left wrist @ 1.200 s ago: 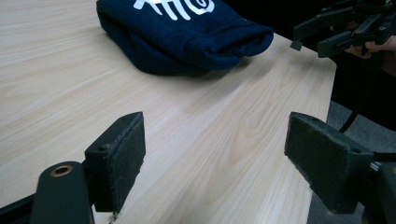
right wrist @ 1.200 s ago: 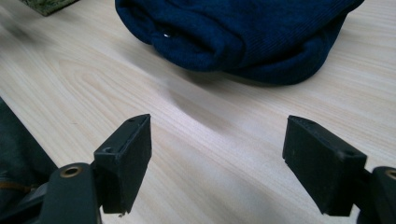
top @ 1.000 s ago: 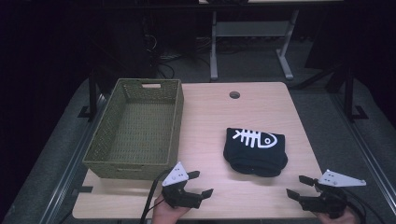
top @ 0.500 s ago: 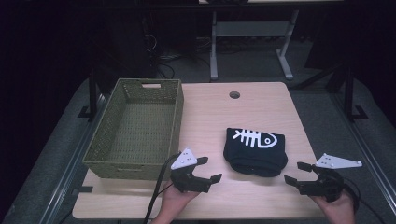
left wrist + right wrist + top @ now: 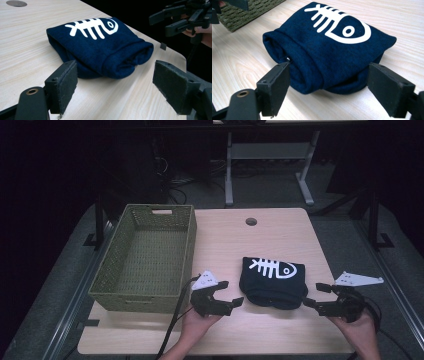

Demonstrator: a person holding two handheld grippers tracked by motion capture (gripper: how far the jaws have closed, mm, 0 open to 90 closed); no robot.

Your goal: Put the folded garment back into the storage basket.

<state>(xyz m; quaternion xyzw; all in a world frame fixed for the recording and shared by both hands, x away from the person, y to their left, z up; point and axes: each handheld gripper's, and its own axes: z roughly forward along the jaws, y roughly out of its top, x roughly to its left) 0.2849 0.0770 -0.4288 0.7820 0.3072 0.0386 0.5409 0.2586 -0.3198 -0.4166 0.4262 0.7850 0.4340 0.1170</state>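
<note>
We hold the left tool [image 5: 227, 294] with its jaws spread wide and nothing between them, low over the near part of the light wooden counter [image 5: 225, 240]. In the left gripper view that tool [image 5: 115, 82] looks straight at the folded navy garment [image 5: 100, 46], which lies flat on the counter just ahead of the jaw pads and apart from them, its rolled, open fold turned toward us. A white fish-skeleton print [image 5: 91, 27] sits on its top face.

Our right tool [image 5: 314, 296] is likewise spread and holds nothing. In the right gripper view this tool [image 5: 328, 82] faces the same garment [image 5: 329, 47] from the other side; the cloth sits just beyond the pads, its near edge falling between the two of them, though we cannot tell whether the left pad touches it.

From the high view the garment [image 5: 272, 282] lies between our two tools, close to both. Farther out on the left tool's outer side, a green woven basket [image 5: 187, 250] stands on the counter, close by that tool. Beyond the garment, a round hole [image 5: 251, 221] is set in the counter's far part.
</note>
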